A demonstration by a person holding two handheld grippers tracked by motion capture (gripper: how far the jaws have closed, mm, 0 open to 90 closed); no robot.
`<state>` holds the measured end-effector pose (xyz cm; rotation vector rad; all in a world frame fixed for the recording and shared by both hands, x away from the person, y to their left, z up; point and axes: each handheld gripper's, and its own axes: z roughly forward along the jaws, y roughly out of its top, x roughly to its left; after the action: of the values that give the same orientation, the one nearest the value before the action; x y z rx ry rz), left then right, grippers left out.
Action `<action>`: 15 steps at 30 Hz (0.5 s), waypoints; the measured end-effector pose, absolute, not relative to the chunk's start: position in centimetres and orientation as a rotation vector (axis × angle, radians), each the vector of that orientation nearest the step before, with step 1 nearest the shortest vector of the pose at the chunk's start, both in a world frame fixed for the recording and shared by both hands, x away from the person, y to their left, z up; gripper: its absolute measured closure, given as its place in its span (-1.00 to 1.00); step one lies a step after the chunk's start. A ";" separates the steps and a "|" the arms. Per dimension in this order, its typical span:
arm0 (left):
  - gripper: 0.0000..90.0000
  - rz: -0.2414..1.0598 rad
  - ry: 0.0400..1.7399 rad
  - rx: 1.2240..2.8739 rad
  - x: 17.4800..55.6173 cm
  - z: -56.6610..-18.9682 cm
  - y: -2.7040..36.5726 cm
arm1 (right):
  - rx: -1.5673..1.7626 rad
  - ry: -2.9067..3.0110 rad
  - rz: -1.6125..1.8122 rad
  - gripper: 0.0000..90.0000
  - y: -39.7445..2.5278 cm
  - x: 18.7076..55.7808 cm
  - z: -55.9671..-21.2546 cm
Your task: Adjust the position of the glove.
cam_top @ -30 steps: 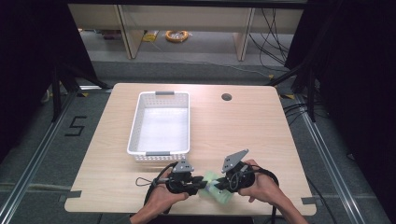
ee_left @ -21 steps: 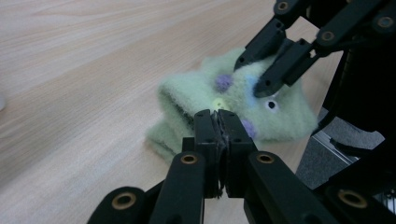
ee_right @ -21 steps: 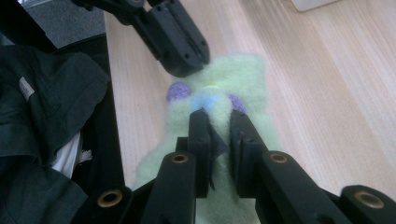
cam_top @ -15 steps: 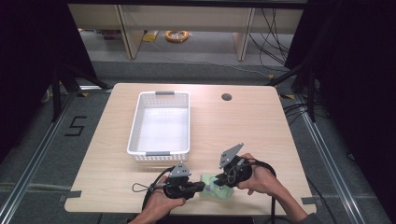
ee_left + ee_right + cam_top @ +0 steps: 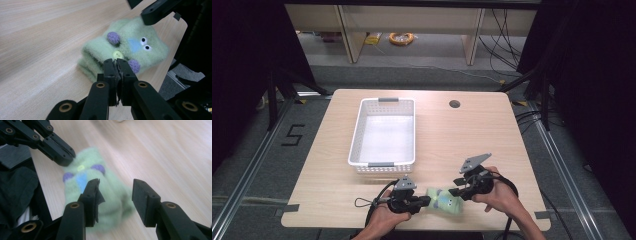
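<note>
Sock, green and fuzzy, looks soft, light, floppy. Left gripper, jaws closed, touches its folded edge; right gripper gapes wide over its far end, the likeliest spot to pinch.

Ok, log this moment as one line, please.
left gripper: shut at green sock edge | right gripper: open over sock | sock: on table near front edge | white basket: empty

Left gripper: jaws pressed together, tips at the near edge of the green sock, hand low behind it. Right gripper: jaws spread apart, straddling the sock's opposite end, hand angled inward.
</note>
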<state>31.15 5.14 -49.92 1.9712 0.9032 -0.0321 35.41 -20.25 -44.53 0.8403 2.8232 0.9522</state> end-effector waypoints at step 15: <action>0.91 -0.015 0.897 1.980 30.9 -49.9 5.0 | 1.095 2.746 0.966 0.61 -21.8 33.4 -47.1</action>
<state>30.94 5.02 -49.95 1.9804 0.8966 -0.0148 33.44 -21.76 -47.08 1.0950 2.7456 0.9664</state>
